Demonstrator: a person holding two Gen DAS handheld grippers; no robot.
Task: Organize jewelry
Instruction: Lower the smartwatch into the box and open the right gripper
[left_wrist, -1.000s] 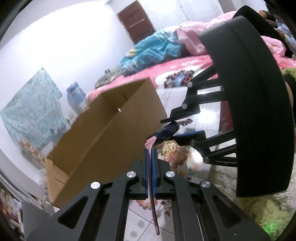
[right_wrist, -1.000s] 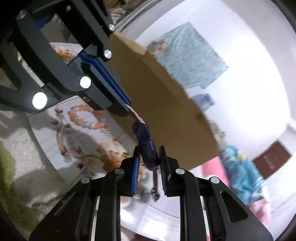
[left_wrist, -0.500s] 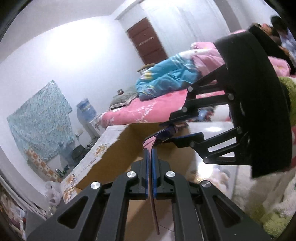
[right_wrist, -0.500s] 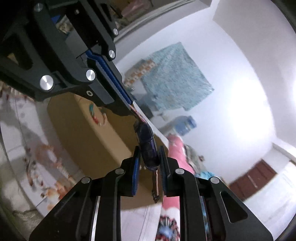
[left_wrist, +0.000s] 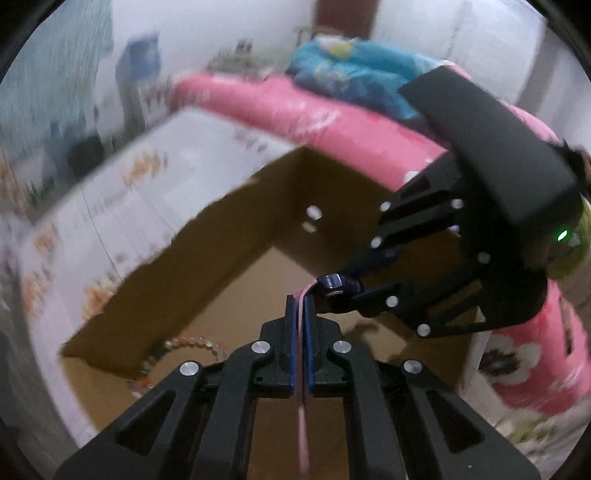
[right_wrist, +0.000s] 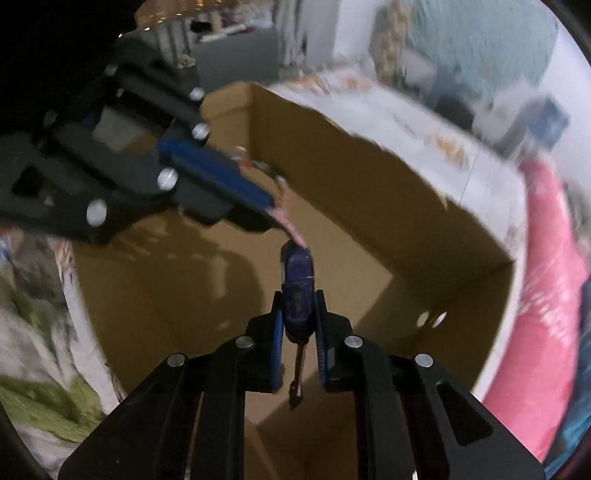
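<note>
A watch hangs between both grippers above an open cardboard box (left_wrist: 207, 266) (right_wrist: 369, 192). My left gripper (left_wrist: 303, 299) (right_wrist: 273, 210) is shut on the pink strap (left_wrist: 303, 424) (right_wrist: 291, 229), its jaws just starting to open. The right gripper (right_wrist: 299, 295) (left_wrist: 332, 288) has the dark blue watch body (right_wrist: 297, 280) (left_wrist: 334, 284) between its jaws, which are opening; the pads look just off it. A bead bracelet (left_wrist: 184, 343) (right_wrist: 266, 166) lies on the box floor near one wall.
A pink bed (left_wrist: 332, 122) with a blue blanket (left_wrist: 351, 74) runs behind the box. A patterned tiled floor (left_wrist: 110, 206) surrounds the box, and a green rug (right_wrist: 37, 398) lies beside it.
Both grippers carried the watch from beside the box to over its opening and tipped downward. The right jaws have widened around the watch body.
</note>
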